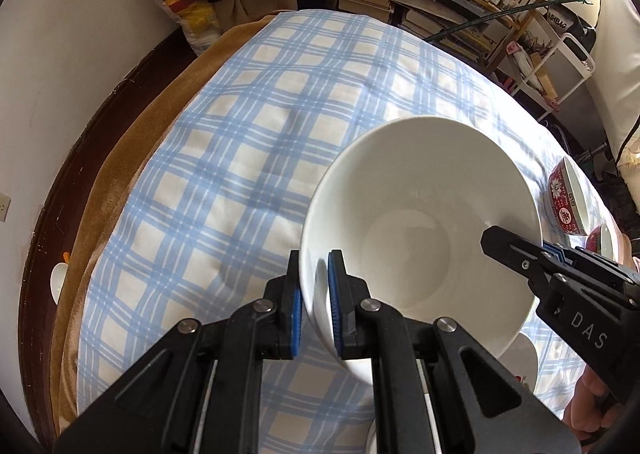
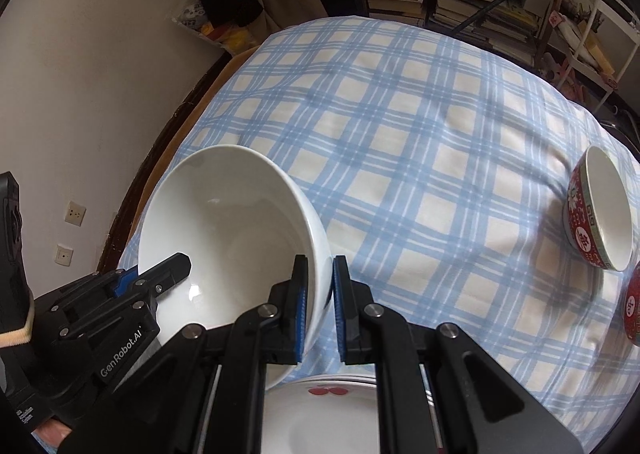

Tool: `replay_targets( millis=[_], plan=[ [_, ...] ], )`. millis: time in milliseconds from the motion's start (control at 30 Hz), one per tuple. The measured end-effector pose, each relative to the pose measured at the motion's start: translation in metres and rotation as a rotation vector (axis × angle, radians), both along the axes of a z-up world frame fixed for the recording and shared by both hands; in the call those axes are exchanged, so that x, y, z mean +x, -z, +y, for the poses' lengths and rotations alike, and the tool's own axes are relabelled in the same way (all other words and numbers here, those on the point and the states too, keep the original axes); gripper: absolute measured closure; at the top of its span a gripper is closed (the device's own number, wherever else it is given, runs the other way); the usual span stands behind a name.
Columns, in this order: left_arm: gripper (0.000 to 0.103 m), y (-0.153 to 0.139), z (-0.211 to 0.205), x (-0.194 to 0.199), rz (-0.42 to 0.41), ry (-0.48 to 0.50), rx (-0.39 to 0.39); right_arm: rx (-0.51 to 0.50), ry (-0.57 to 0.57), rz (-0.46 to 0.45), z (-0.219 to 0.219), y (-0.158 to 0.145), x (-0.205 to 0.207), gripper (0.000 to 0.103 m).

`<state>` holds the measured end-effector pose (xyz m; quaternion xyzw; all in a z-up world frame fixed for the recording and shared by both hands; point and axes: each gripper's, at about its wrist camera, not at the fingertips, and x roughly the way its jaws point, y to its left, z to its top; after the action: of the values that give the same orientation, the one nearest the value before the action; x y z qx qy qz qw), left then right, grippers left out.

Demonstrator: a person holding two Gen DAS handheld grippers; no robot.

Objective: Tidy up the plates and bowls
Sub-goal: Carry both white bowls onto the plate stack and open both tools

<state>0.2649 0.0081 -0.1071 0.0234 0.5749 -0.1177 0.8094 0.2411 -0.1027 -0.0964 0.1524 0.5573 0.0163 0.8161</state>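
The white bowl [image 1: 420, 222] is held clear of the checked tablecloth [image 1: 240, 158] by its rim from both sides. At the bowl's nine o'clock edge, the left gripper [image 1: 314, 306] is nearly closed, blue pads clamped across the rim wall. At its three o'clock edge, the right gripper [image 2: 320, 306] is pinched down the same way, one pad inside, one outside.

The step appears to be a two-handed carry toward a stack. It is best done with both grips kept level with each other, so the rim is not twisted, and with the bowl lowered squarely rather than tipped.

In the left wrist view, the brown blanket [image 1: 120, 182] under the cloth is shown at nine o'clock, and only a sliver of a plate [image 1: 520, 358] peeks out beneath the bowl. In the right wrist view, the stacked plates [image 2: 320, 406] with a red cherry motif are laid open at six o'clock, just below the bowl, a likely landing spot. The red patterned bowl [image 2: 600, 214] at three o'clock is seen whole there, a second red bowl [image 2: 634, 310] just beside it.
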Motion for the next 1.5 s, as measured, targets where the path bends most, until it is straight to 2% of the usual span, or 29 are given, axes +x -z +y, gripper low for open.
replay_targets(
  millis=[167, 333, 500, 733, 933, 1000, 1133, 1267, 1433, 1500],
  plan=[
    [0.091, 0.008, -0.017, -0.002, 0.001, 0.007, -0.009, 0.027, 0.038, -0.004, -0.023, 0.006, -0.007, 0.09],
    [0.091, 0.024, -0.019, -0.002, 0.025, -0.017, -0.075, 0.04, 0.07, -0.002, -0.034, 0.018, -0.013, 0.09],
    [0.091, 0.02, -0.041, 0.001, 0.009, 0.05, -0.031, 0.037, 0.089, -0.015, -0.046, 0.018, -0.019, 0.089],
    [0.091, 0.009, -0.08, 0.005, 0.001, 0.124, -0.035, 0.029, 0.148, -0.038, -0.081, 0.008, -0.026, 0.089],
    [0.091, 0.023, -0.111, 0.0, 0.047, 0.173, -0.025, 0.045, 0.219, -0.014, -0.113, 0.018, -0.038, 0.09],
    [0.091, 0.03, -0.115, -0.002, 0.063, 0.184, -0.024, 0.03, 0.218, 0.006, -0.117, 0.025, -0.045, 0.09],
    [0.091, 0.03, -0.124, -0.007, 0.03, 0.198, 0.025, 0.029, 0.221, 0.021, -0.121, 0.039, -0.053, 0.09],
    [0.089, 0.028, -0.123, -0.004, 0.055, 0.2, 0.038, 0.004, 0.203, 0.019, -0.118, 0.038, -0.051, 0.09],
    [0.083, 0.011, -0.121, 0.002, 0.032, 0.199, 0.068, -0.005, 0.182, 0.005, -0.122, 0.028, -0.055, 0.089],
    [0.08, 0.003, -0.123, 0.004, 0.029, 0.212, 0.077, -0.024, 0.178, -0.015, -0.127, 0.018, -0.059, 0.085]
  ],
)
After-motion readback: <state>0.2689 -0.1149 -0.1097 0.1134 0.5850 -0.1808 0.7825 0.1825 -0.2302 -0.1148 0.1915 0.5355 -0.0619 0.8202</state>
